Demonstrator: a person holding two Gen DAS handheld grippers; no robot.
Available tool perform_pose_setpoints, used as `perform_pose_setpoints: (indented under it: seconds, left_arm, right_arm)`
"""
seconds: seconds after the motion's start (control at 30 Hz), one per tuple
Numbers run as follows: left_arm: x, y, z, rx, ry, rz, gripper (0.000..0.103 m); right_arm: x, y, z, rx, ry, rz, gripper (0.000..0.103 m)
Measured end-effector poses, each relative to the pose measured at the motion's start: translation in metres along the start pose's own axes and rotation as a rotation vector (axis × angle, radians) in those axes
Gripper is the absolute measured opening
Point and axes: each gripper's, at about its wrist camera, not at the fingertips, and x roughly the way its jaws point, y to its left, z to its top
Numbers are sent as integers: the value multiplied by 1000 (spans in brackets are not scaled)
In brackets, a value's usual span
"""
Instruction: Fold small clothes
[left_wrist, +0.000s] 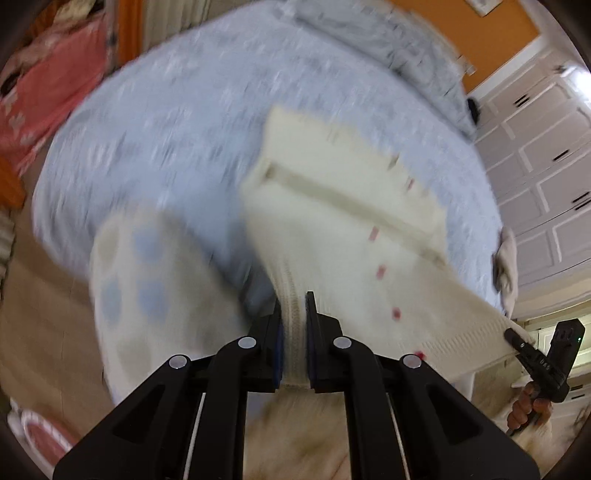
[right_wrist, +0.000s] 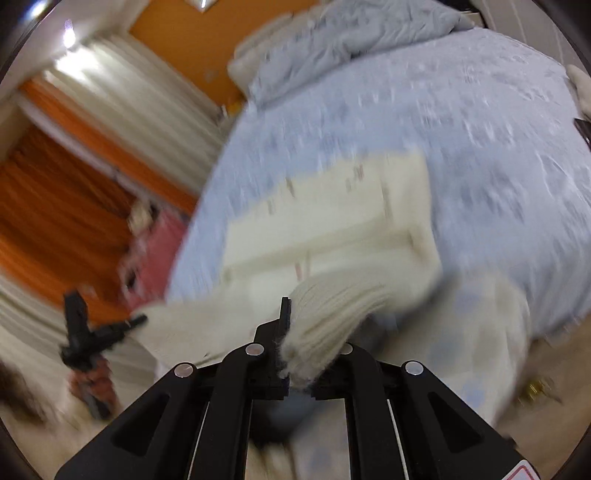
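Note:
A small cream knitted garment (left_wrist: 332, 229) with little red marks hangs stretched above the light blue bed (left_wrist: 177, 125). My left gripper (left_wrist: 293, 306) is shut on its ribbed hem. At the far right of the left wrist view, my right gripper (left_wrist: 511, 338), held by a hand (left_wrist: 528, 406), pinches the other end of the hem. In the right wrist view the right gripper (right_wrist: 306, 317) is shut on a bunched ribbed edge of the garment (right_wrist: 332, 229), which hides one finger. The left gripper (right_wrist: 138, 320) grips the far corner at the left. Both views are blurred by motion.
A cream cloth with blue dots (left_wrist: 147, 288) lies on the bed's near edge. A pink garment (left_wrist: 48, 92) sits at the back left. A grey pillow (right_wrist: 343, 40) lies at the head of the bed (right_wrist: 480, 129). White cupboard doors (left_wrist: 546, 166) stand to the right, orange curtains (right_wrist: 55, 206) to the left.

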Motion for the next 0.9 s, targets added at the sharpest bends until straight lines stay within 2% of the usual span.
perform_pose_setpoints:
  seconds: [0.1,0.2,0.27,0.37,0.4,0.43,0.47,0.5,0.53,0.6,0.67,0.7,0.77,0.9]
  left_arm:
    - [28,-18,61,58,-102,31,9]
    - [72,-27,108,51,-144,56,9]
    - [114,-30,139,27,-139,91,10]
    - [171,-27,166,-11,-93,143,13]
    - [185,-24,170,-28,-109,181,14]
    - [200,-20,175,-29,-119,225,25]
    - [206,-14,176,-42,-113,255,47]
    - [210,-7,179,-70,-113,266,58]
    - [207,0,179,-90,-129,244,61]
    - [192,9,178,-97,-183,182,68]
    - [175,13,174,-81,-239,138,88]
    - [170,13,171,-62,-258,114,90]
    - [174,9,172,-16,-243,95,91]
    - [211,-2,176,49,-137,121,90]
  right_arm:
    - [41,-22,45,40,-63,-14,8]
    - [97,-57,75,135,-72,-24,8]
    - [134,-77,87,179,-62,-59,11]
    - [172,-98,99,219,-27,-116,16]
    - [176,-103,101,237,-37,-124,26]
    - [174,-106,102,255,-58,-129,43]
    - [166,-108,103,271,-103,-125,51]
    - [156,-108,104,270,-142,-119,65]
    - [145,-106,105,246,-188,-123,71]
    - [137,-101,104,177,-203,-162,75]
    - [146,-95,105,77,-154,-223,75]
    - [157,-94,105,36,-118,-259,75]
    - [178,-97,106,-9,-68,-301,75]
    - [210,-109,108,-8,-10,-326,74]
